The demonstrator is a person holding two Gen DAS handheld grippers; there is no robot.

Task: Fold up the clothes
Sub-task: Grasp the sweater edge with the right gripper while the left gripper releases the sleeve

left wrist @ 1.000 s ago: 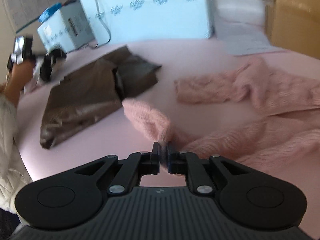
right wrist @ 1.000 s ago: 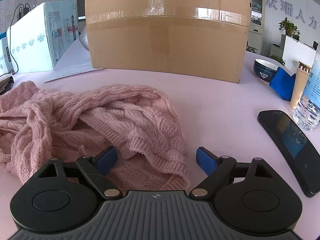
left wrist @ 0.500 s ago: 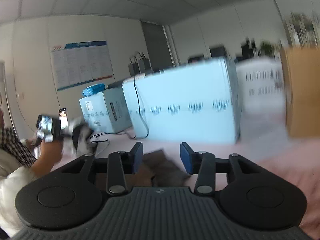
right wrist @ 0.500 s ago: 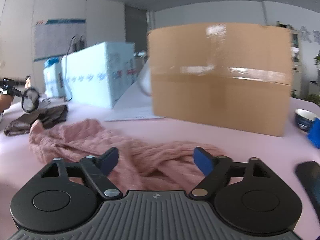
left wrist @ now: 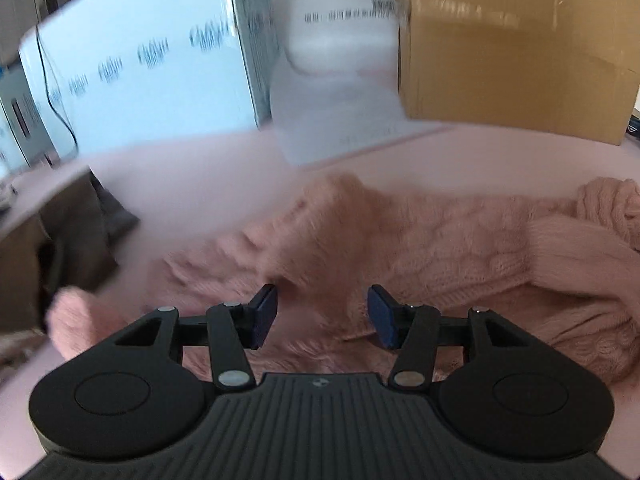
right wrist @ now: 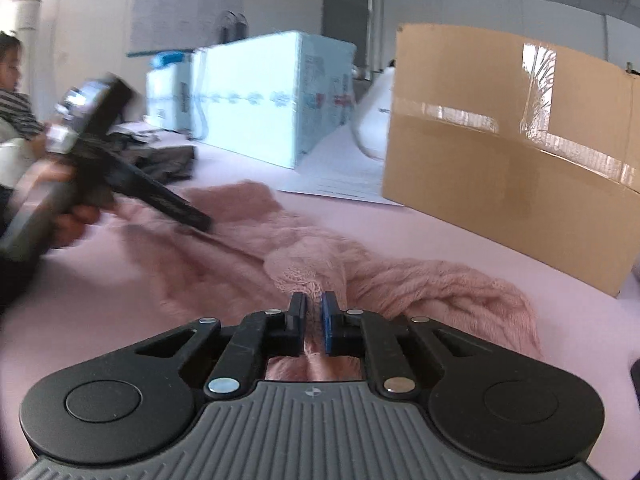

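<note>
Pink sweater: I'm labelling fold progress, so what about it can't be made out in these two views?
- Left wrist view: motion blur smears the sweater's left half, so its folds are unreadable; the open left gripper hides the near hem.
- Right wrist view: the right gripper, shut on the sweater, hides the pinched part.
- Brown garment: blurred, cut by the left edge.

Right hand-held gripper clamped on bunched pink sweater atop pink table.

Left tongs hang with fingers spread wide apart; right tongs are pinched nearly closed on pink sweater knit.
</note>
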